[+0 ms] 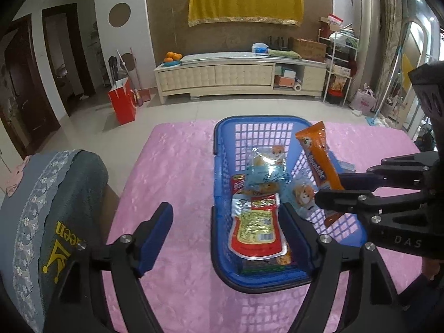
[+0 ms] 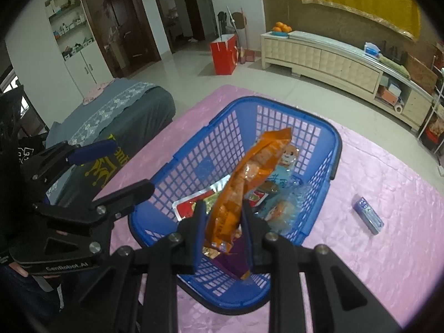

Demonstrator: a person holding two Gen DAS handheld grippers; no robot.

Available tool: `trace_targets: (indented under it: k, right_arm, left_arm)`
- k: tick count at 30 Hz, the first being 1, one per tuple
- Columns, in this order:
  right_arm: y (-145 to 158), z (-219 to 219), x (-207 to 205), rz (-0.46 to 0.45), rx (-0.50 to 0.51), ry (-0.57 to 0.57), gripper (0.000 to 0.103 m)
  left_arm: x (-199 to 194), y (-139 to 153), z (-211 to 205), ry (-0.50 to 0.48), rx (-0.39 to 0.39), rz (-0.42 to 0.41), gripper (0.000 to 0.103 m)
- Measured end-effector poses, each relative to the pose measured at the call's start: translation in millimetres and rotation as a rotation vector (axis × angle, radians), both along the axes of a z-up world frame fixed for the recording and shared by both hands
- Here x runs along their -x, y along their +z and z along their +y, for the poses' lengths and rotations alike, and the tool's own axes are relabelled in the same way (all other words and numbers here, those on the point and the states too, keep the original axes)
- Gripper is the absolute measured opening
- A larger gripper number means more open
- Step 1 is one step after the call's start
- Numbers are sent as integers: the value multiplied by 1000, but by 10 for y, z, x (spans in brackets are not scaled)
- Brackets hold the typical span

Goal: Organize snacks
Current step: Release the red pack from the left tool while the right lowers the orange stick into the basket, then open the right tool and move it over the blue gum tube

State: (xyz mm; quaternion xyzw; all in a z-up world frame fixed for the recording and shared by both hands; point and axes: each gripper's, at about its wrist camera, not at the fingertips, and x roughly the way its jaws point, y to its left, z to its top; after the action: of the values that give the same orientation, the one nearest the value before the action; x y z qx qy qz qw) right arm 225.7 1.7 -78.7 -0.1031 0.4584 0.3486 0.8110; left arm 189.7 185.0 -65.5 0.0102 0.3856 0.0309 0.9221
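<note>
Pink cloth covered the worktop (image 2: 374,263). Over the blue basket (image 2: 337,149), the right gripper (image 2: 222,222) pinched an orange snack pack (image 2: 244,180) upright. Just left of it, the left gripper (image 1: 224,233) gaped empty above a red packet (image 1: 255,230) in the basket.

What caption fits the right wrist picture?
Right gripper holds an orange snack pack over the blue basket.

basket floor (image 1: 327,223): lying mostly hidden under packets
green packet (image 1: 262,267): showing only an edge beneath the red pouch (image 1: 256,230)
orange packet (image 2: 241,191): print blurring, unreadable; lower end sitting behind the right gripper (image 2: 223,222) pads
small blue pack (image 2: 368,215): lettering too small
</note>
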Motion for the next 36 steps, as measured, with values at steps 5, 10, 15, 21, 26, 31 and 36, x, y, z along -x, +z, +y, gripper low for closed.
trace_targets:
  k: [5, 10, 15, 21, 26, 31, 36]
  right_arm:
    - [-74, 34, -60, 20, 27, -4, 28]
    - [-178, 98, -120, 34, 79, 3, 28]
    - [-222, 151, -161, 44, 98, -2, 28]
    - [-343, 191, -174, 70, 130, -9, 30]
    - [-374, 171, -183, 62, 183, -25, 70]
    - [-243, 21, -155, 44, 135, -55, 72]
    - [-75, -167, -155, 10, 108, -85, 72]
  left_arm:
    - [-39, -50, 48, 7, 29, 6, 77]
    - [-71, -127, 90, 20, 45, 10, 77]
    - [-90, -216, 140, 21, 56, 27, 77]
    - [-92, -260, 189, 38, 65, 37, 77]
    - [-75, -223, 141, 38, 53, 36, 77]
    - [-59, -187, 138, 51, 80, 36, 77]
    - [-33, -60, 18, 45, 44, 16, 77]
